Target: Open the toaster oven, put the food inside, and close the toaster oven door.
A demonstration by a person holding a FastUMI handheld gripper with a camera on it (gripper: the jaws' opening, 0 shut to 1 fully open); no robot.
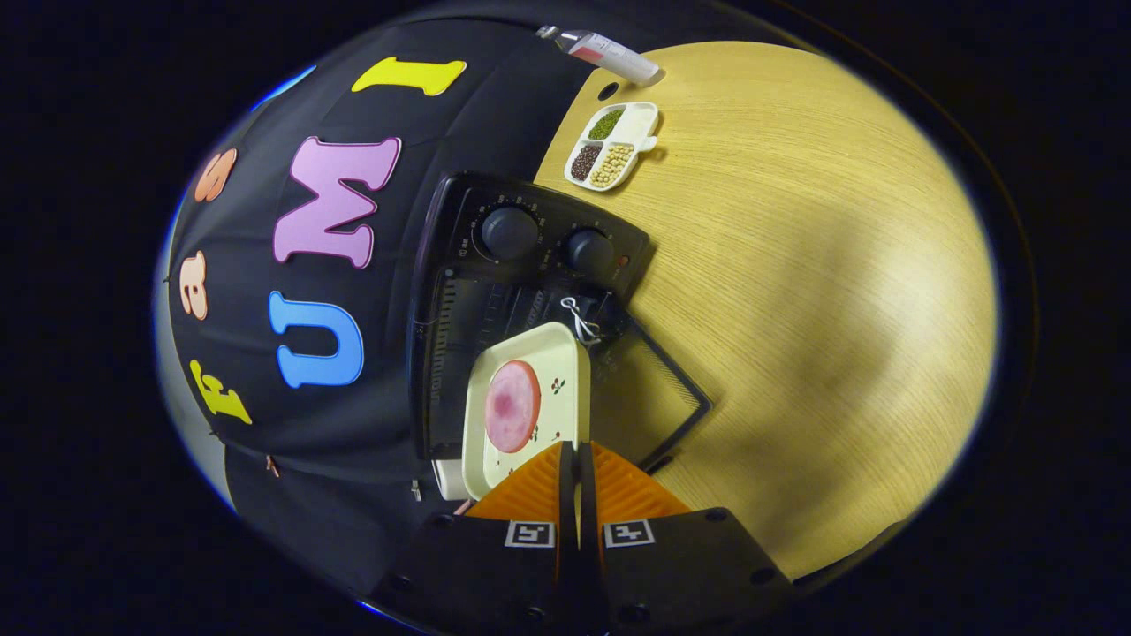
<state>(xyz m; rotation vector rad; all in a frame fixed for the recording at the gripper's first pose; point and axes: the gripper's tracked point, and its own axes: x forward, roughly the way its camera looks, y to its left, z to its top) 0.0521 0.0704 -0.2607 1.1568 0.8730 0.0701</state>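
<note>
Gripper view, tongs clamped on tray edge, tray's long axis pointing into open toaster oven

Lighting: even and moderately bright over the bench, whose wood grain is rendered sharply beyond the jaws. A broad soft shadow is cast across the bench to the right of the jaws. Toaster oven: dark, with interior detail largely lost just ahead of the jaws; faint reflections are carried on its open glass door. Plate: well lit and in focus where it is pinched between the jaws. Distortion: strong fisheye curvature, with straight lines bent outward. Gripper: slightly soft at close range.
</note>
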